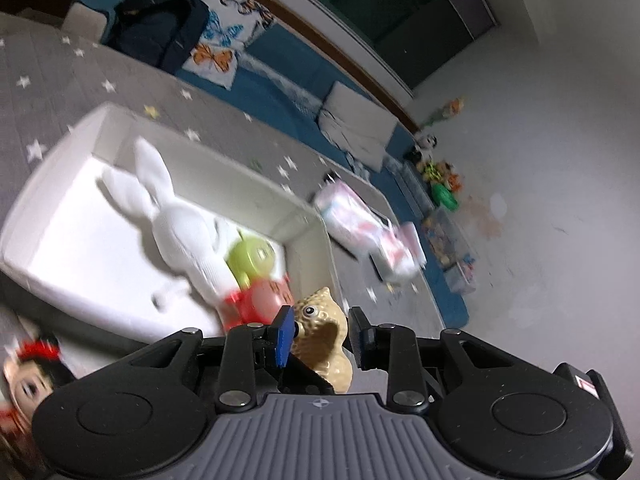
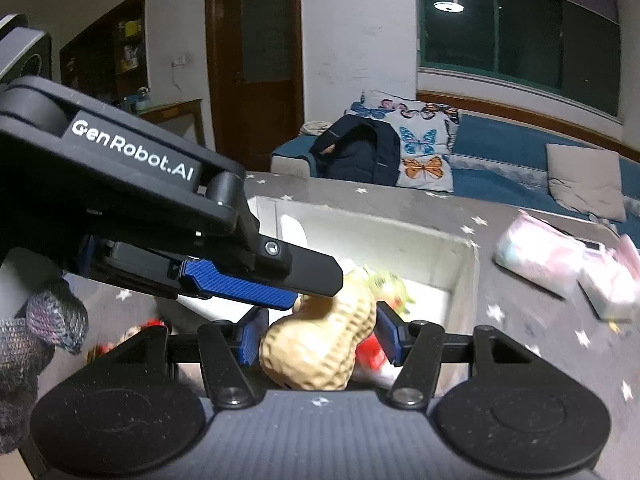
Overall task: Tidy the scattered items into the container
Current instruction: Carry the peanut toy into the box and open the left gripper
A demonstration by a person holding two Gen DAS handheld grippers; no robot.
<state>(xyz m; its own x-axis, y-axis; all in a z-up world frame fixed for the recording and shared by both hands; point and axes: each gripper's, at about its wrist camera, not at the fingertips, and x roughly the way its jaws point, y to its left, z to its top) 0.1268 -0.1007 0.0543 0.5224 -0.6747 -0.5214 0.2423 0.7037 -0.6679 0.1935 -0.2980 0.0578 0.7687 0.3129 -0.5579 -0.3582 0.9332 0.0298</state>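
Observation:
A tan peanut-shaped toy [image 1: 322, 308] with googly eyes hangs between both grippers. My left gripper [image 1: 320, 336] is shut on its face end, both pads against it. In the right wrist view my right gripper [image 2: 320, 336] is shut on the peanut toy's [image 2: 316, 348] ribbed body, while the left gripper [image 2: 312, 292] reaches in from the left and pinches the toy's top end. Just beyond lies the white container [image 1: 48, 184], also seen as a white container [image 2: 400, 224], with a white plush rabbit [image 1: 176, 216], a green toy [image 1: 252, 260] and a red toy [image 1: 256, 300] inside.
A doll with a red bow [image 1: 28, 376] lies on the grey star mat by the box's near corner. Pink-and-white packs [image 1: 360, 224] sit to the right of the box. A gloved hand [image 2: 40, 328] holds the left gripper. A sofa with cushions stands behind.

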